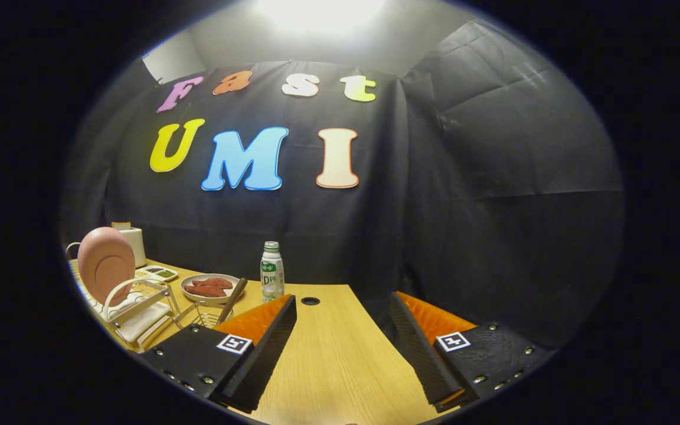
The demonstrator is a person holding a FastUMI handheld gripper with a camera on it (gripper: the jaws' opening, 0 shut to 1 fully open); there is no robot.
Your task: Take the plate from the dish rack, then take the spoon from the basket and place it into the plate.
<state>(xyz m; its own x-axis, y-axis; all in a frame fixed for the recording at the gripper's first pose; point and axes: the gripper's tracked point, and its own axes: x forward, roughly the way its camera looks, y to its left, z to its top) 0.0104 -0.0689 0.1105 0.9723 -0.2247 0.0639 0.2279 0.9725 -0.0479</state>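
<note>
Now: gripper [343, 348] open, empty | plate [105, 264] upright in rack [133, 307]

the bottle [271, 271] label (too small and blurred) cannot be read.

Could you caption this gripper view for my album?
Open hand-held gripper over table, pink plate upright in dish rack.
</note>
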